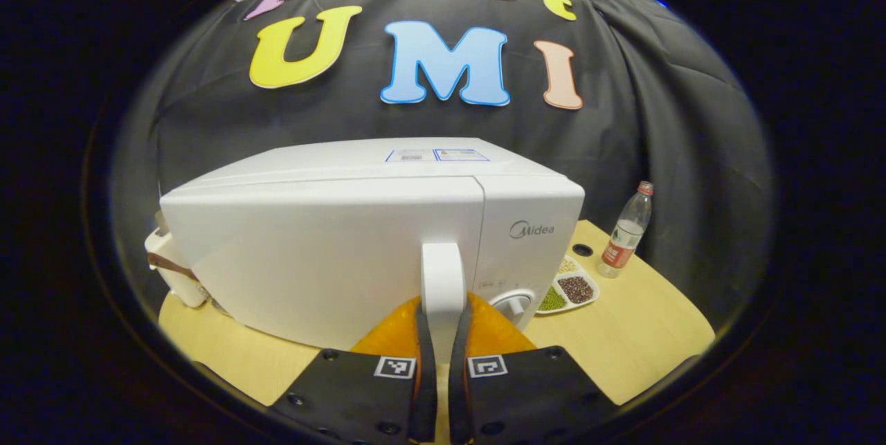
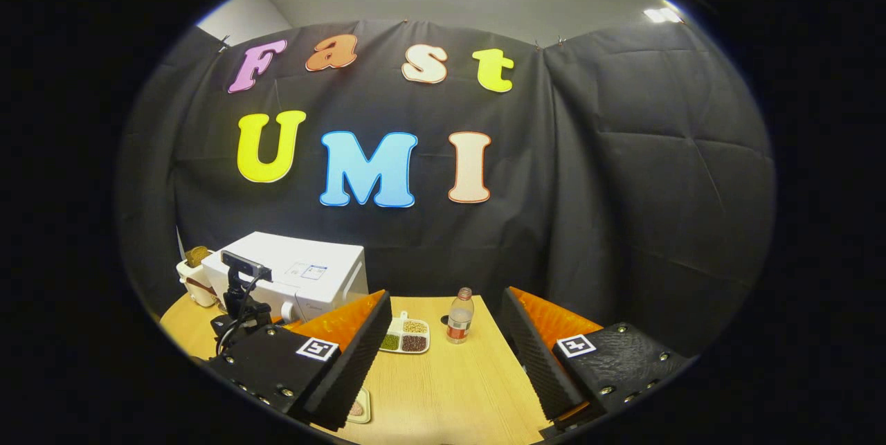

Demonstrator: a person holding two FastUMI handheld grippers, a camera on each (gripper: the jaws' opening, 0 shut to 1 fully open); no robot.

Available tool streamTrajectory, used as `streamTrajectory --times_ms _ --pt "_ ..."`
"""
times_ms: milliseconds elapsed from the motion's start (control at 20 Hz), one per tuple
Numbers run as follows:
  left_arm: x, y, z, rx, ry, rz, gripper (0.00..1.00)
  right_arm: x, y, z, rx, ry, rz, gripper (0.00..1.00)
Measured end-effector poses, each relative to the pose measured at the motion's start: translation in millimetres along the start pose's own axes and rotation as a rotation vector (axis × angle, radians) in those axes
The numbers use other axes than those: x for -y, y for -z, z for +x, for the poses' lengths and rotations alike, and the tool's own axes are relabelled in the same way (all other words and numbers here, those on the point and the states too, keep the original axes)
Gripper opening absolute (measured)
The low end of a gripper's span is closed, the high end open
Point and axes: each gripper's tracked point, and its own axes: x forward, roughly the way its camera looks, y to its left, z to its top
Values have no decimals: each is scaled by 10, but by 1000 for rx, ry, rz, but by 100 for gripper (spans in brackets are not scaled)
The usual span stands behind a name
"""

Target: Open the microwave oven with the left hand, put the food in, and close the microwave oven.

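Left gripper view: the left gripper (image 1: pixel 443 334), bottom centre, has both fingers pressed on the vertical handle (image 1: pixel 443 282) of the white microwave (image 1: pixel 325 251), whose panel reads "Midea"; the door looks closed. A divided dish (image 1: pixel 571 287) of beans and a bottle (image 1: pixel 626 230) sit at right on the table (image 1: pixel 644 334). Right gripper view: the right gripper (image 2: pixel 443 362) is spread wide over the table, clasping nothing; the microwave lies lower left.

Square coded tags on gripper (image 1: pixel 443 362) housings
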Motion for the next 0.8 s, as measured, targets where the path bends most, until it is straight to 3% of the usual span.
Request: streamTrajectory --times_ms 200,500,650,800 --pt "-32 197 -468 7 11 39 14 0 -28 39 12 -5 16 99" --pt "-246 442 -1134 -6 17 50 16 -332 13 71 6 -87 61 99" --pt "-356 534 -1379 -24 -4 56 27 -556 42 27 7 -134 47 99" --pt "-554 606 -1696 -15 -86 29 34 -762 67 -30 0 -179 31 99"
